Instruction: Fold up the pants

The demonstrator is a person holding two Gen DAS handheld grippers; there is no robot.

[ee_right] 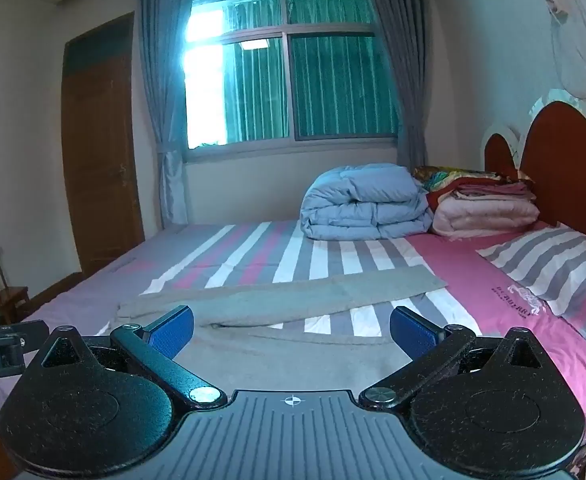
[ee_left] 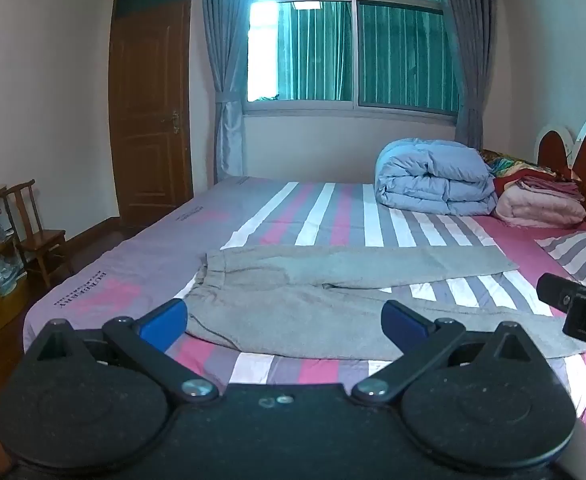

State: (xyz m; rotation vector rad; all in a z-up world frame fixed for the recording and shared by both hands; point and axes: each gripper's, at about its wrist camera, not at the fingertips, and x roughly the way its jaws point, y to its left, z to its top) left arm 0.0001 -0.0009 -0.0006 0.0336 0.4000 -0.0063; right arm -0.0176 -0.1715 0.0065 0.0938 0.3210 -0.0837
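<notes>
While both the left gripper (ee_left: 284,320) and the right gripper (ee_right: 291,330) hang wide open and empty, the grey pants (ee_left: 293,300) lie flat on the striped bed (ee_left: 333,208), 2 legs spread rightward, soft, light, likely best pinched at waistband and cuffs.

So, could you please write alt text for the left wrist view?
Grey fleece pants lie spread flat, legs apart, on a pink, grey and white striped bed, just beyond the open blue-padded left gripper. A folded pale-blue quilt sits near the headboard.
</notes>
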